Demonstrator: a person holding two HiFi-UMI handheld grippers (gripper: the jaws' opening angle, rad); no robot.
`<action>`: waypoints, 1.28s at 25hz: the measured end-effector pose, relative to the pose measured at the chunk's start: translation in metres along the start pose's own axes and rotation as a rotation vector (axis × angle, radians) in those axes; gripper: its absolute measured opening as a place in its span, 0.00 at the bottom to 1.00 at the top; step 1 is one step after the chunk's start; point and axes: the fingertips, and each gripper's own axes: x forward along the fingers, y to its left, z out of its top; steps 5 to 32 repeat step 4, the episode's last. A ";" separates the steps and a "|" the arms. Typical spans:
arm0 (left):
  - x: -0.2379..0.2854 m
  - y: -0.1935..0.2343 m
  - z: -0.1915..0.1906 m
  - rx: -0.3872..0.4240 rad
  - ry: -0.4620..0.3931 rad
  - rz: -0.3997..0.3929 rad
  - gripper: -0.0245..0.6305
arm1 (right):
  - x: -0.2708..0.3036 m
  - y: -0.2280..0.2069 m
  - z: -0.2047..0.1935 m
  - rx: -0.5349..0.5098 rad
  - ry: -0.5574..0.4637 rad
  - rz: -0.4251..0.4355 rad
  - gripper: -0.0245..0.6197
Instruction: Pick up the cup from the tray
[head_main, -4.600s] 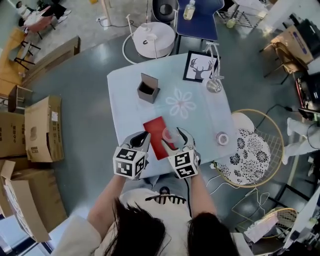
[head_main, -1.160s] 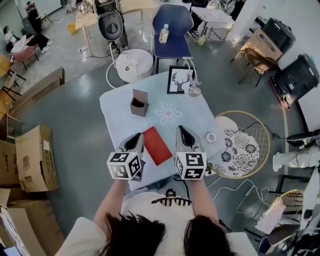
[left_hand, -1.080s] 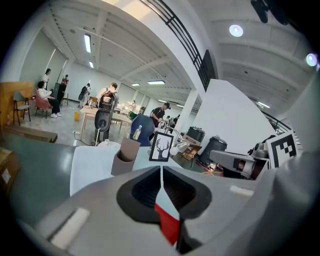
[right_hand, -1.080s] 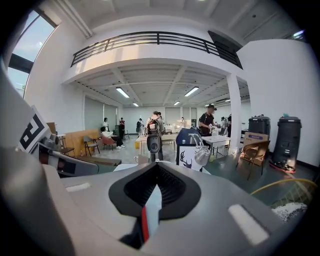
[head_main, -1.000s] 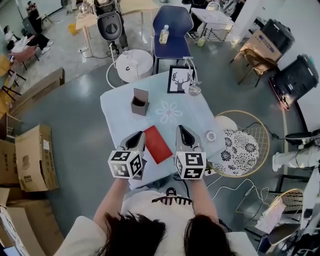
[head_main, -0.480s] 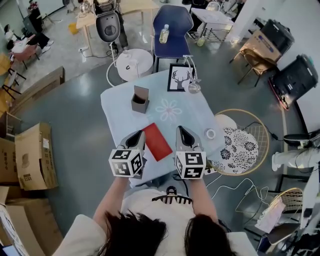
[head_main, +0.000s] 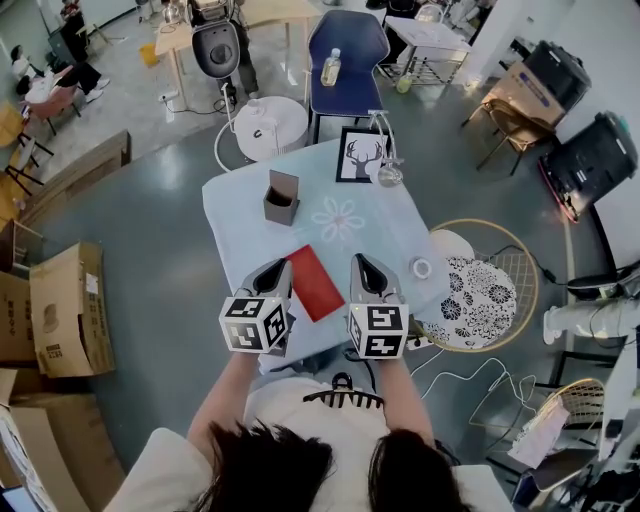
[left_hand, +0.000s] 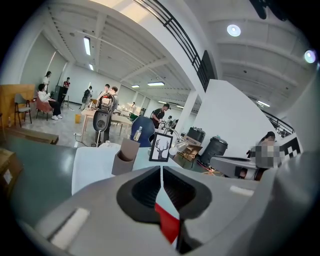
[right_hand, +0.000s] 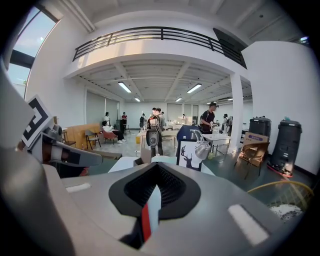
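The red tray (head_main: 313, 283) lies flat on the pale blue table (head_main: 240, 215), near its front edge, and no cup shows on it. My left gripper (head_main: 279, 266) hovers at the tray's left edge with its jaws shut and nothing between them. My right gripper (head_main: 359, 261) hovers just right of the tray, also shut and holding nothing. In the left gripper view the shut left gripper (left_hand: 161, 168) has a strip of the red tray (left_hand: 169, 226) showing below it. The right gripper view shows the right gripper (right_hand: 155, 165) closed, with the red tray (right_hand: 145, 223) under it.
A small clear round thing (head_main: 421, 268) sits near the table's right edge. Further back stand a brown box (head_main: 281, 199), a deer picture (head_main: 359, 157) and a silvery lamp (head_main: 388, 176). A wicker chair (head_main: 487, 295) is at the right, with cardboard boxes (head_main: 62, 312) at the left.
4.6 s ago my right gripper stood open around a clear cup over the tray; now it is shut and that cup is out of sight. Over the last second both grippers barely moved.
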 end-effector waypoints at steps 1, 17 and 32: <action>0.000 0.001 0.000 0.000 0.002 0.003 0.05 | 0.000 0.000 -0.001 -0.011 0.004 -0.006 0.08; -0.002 0.004 -0.002 0.004 0.009 0.013 0.05 | 0.001 0.001 -0.003 -0.027 0.012 -0.013 0.08; -0.002 0.004 -0.002 0.004 0.009 0.013 0.05 | 0.001 0.001 -0.003 -0.027 0.012 -0.013 0.08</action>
